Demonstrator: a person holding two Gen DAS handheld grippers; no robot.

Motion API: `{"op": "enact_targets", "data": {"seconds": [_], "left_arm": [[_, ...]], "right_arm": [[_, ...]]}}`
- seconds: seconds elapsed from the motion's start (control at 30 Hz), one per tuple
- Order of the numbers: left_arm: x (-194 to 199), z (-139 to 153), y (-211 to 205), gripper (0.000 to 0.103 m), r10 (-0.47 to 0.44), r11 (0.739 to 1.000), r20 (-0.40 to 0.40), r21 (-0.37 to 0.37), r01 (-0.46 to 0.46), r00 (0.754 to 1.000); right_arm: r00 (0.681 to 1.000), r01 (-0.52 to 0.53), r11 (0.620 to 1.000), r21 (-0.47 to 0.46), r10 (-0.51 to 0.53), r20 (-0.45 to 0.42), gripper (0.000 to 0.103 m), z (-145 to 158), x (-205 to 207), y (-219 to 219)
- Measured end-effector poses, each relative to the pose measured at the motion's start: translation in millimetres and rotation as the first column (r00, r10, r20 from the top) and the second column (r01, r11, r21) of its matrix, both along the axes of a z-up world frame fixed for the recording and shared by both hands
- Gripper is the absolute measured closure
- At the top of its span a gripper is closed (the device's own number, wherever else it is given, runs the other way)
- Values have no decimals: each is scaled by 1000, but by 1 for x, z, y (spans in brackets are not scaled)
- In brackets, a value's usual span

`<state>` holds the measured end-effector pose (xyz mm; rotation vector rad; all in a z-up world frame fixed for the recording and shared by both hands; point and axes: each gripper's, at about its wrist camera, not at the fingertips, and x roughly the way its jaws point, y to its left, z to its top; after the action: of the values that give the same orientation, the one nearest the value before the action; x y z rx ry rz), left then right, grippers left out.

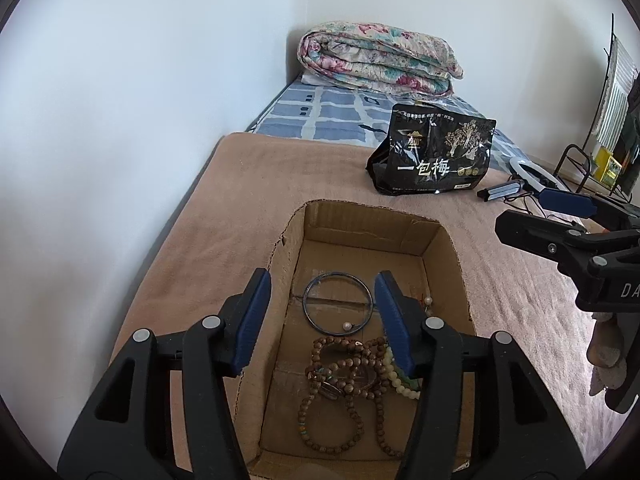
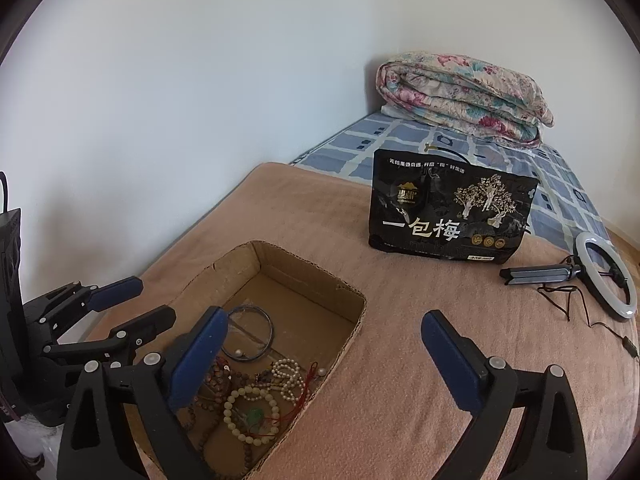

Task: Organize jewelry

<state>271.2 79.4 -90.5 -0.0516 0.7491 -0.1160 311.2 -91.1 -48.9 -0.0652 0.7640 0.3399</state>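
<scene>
The open brown cardboard box point(image 1: 440, 240) sits on the tan blanket-covered bed point(image 2: 400, 360) and holds the jewelry: a thin dark metal bangle point(image 1: 338, 303), strands of brown wooden prayer beads point(image 1: 340, 384), a pale cream bead bracelet point(image 2: 250, 412) and a white pearl strand point(image 2: 290, 376), all loosely tangled at the near end.

The left tool point(image 1: 326, 320) hangs above the box with its blue-padded fingers apart and nothing between them. The right tool point(image 2: 320, 352) is likewise spread wide and empty, straddling the box's right wall.

Judgement: the gathering step appears largely done (no loose pieces are visible on the blanket), and the next move would call for separating the tangled strands without snagging.

The black standing pouch point(image 2: 452, 212) behind the box reads "一包梅" in white; smaller print above is not legible. The right tool's body shows "DA" in the left view.
</scene>
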Motion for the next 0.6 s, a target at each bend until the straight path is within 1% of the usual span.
{"op": "enact_targets", "data": {"seconds": [0.2,0.37,0.4,0.47,0.6], "left_arm": [[-17,18,1,47,12,1000,36,10,-12,999],[-31,36,1,47,22,1000,65,9,-22,998],[-35,41,0,46,23,1000,72,7,-24,997],[-42,49,-3,36,27,1000,89,9,-28,996],[-58,70,-10,33,27,999,124,20,-30,992]], "right_arm": [[999,3,1000,-22,-2,37,3,17,-19,-4],[997,19,999,-30,-17,71,0,34,-40,-18],[997,23,999,-31,-21,78,0,38,-45,-22],[995,33,999,-37,-30,93,0,46,-54,-31],[992,58,997,-48,-52,118,0,60,-75,-50]]}}
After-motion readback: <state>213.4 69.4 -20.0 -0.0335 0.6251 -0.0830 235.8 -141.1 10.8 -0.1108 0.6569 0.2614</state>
